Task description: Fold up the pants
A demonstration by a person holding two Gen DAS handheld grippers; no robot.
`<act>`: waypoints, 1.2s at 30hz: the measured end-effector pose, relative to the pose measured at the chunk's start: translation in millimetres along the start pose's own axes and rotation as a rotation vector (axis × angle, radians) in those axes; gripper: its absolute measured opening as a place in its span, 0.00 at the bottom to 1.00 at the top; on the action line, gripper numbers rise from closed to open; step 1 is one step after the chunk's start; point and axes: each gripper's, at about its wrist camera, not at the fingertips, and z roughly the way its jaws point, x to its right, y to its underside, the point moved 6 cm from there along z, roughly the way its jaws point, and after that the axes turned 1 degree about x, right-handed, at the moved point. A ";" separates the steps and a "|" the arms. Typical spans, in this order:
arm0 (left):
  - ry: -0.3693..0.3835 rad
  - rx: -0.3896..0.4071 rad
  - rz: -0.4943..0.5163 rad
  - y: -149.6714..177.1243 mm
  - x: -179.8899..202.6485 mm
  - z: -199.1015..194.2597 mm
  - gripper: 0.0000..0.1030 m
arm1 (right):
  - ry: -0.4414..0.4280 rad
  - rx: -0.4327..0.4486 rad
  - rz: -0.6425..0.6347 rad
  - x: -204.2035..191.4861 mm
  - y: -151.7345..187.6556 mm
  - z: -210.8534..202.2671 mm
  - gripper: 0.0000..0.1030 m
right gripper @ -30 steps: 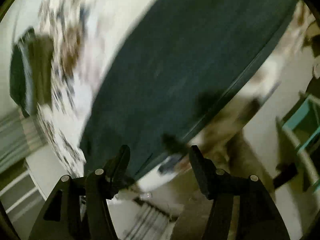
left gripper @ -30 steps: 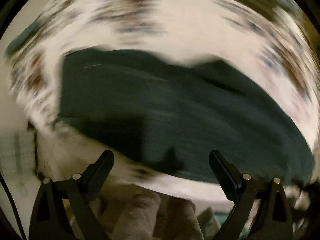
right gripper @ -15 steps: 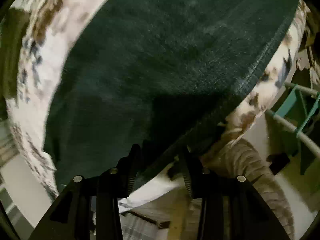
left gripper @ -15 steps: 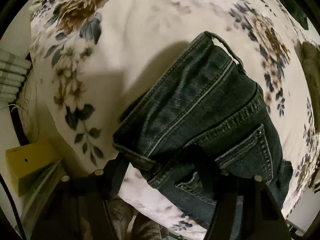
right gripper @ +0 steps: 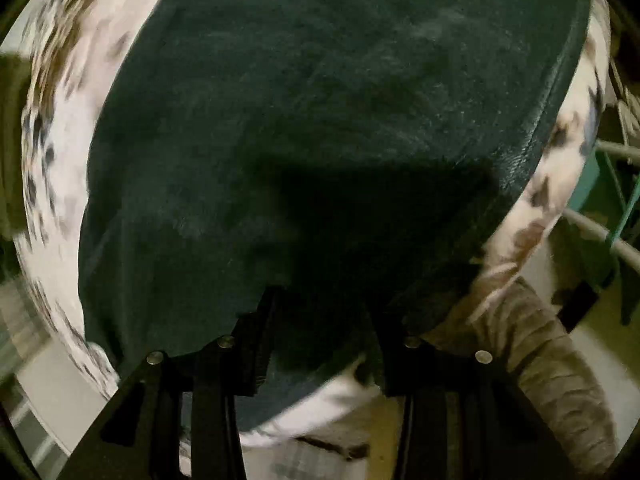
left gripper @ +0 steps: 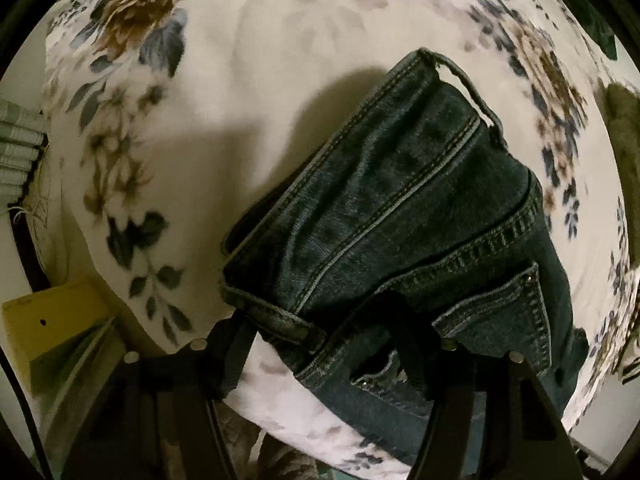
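Left gripper is right down at the near corner of the jeans, jaws spread wide with the waistband corner sitting between them, though I can't say they're actually pinching it. Right gripper has its jaws partway apart over the near edge of a plain dark stretch of the jeans, and it's too shadowy to tell if anything's clamped. Further out, the denim lies flat on the floral bedspread, belt loop at the far end.
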 end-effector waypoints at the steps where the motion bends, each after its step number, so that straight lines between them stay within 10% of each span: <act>1: -0.003 0.021 0.005 0.4 0.3 -2.8 0.45 | 0.008 0.030 -0.022 -5.5 0.8 -5.2 0.16; 3: -0.041 0.085 0.017 0.5 -3.0 -16.2 0.14 | 0.015 0.085 -0.067 -12.8 5.5 -18.8 0.07; 15: -0.041 0.058 0.031 3.9 -34.1 -18.9 0.14 | 0.114 -0.012 -0.155 -17.0 28.3 -16.5 0.09; 23: -0.125 0.048 0.171 11.7 -25.0 -54.2 0.40 | 0.117 -0.138 -0.619 -132.4 41.8 -83.3 0.59; 25: -0.168 0.113 0.251 11.3 -13.0 -71.2 0.82 | 0.057 -0.191 -0.769 -195.4 60.4 -84.7 0.59; 26: -0.188 0.142 0.281 10.6 -6.1 -76.2 0.88 | 0.047 -0.213 -0.856 -223.8 70.0 -76.0 0.59; 33: -0.172 0.230 0.500 -8.0 78.2 -55.7 0.89 | 0.268 -0.249 -1.332 -340.2 90.4 18.0 0.58; 36: -0.188 0.184 0.541 -16.1 79.5 -31.7 0.89 | 0.314 -0.288 -1.401 -343.7 90.9 24.9 0.25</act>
